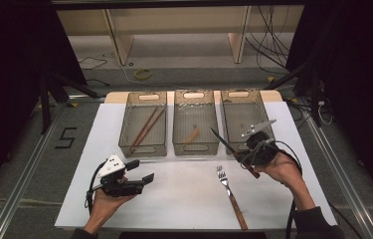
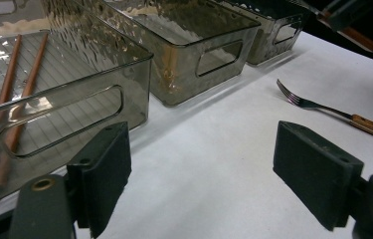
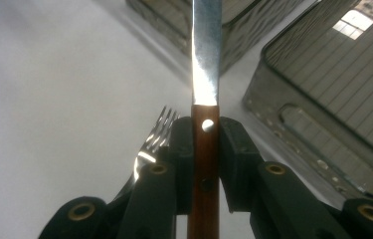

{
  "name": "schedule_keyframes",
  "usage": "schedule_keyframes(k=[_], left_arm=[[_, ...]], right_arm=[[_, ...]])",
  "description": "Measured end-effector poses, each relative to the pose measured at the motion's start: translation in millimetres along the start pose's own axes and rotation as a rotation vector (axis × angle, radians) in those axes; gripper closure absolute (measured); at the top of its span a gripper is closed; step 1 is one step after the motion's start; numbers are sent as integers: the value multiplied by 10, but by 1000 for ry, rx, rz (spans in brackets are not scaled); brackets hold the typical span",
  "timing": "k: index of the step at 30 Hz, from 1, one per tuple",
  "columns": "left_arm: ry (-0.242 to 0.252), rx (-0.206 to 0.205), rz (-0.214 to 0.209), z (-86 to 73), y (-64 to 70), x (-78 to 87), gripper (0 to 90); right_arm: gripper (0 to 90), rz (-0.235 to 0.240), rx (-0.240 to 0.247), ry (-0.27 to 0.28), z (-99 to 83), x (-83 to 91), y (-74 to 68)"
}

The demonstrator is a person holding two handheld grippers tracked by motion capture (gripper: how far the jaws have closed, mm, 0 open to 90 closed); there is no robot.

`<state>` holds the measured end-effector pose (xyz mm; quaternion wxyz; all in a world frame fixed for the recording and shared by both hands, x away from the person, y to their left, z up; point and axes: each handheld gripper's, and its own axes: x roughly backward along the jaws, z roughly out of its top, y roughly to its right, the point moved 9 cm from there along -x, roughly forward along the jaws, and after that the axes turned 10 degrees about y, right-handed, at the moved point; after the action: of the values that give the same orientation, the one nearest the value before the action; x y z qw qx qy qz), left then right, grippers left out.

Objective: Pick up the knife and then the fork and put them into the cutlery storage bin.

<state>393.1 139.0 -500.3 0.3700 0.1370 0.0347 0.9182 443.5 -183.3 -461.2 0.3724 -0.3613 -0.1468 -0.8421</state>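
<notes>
The right hand-held gripper [image 1: 247,151] is pinching a wooden-handled steel table knife [image 1: 230,147] by its brown handle; in the right gripper view both black jaws press flat against the handle, and the blade [image 3: 206,45] runs straight out ahead of them. The knife is held clear of the white-covered counter [image 1: 184,194], just in front of the gap between the middle and right bins, with its tip pointing toward the middle one.

The left hand-held gripper [image 1: 141,172] is spread wide and holds nothing, low over the counter in front of the left bin.

3 smoky translucent plastic bins stand in a row at the far side. The left bin [image 1: 143,147] contains 2 brown wooden chopsticks [image 1: 146,127]. The middle bin [image 1: 194,147] contains 1 small tan wooden item, too small to identify. A wooden-handled steel fork [image 1: 231,195] lies flat on the counter, tines toward the bins, just beside the right hand [image 1: 286,172].
</notes>
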Motion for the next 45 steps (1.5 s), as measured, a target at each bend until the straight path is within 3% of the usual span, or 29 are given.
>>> schedule_keyframes(k=[20,45], left_arm=[[11,12,-1,6,-17,20,219],[21,0,3,12,-27,25,219]], right_arm=[[780,-47,-101,37,339,-86,464],[780,-108,-200,72,574,-184,848]])
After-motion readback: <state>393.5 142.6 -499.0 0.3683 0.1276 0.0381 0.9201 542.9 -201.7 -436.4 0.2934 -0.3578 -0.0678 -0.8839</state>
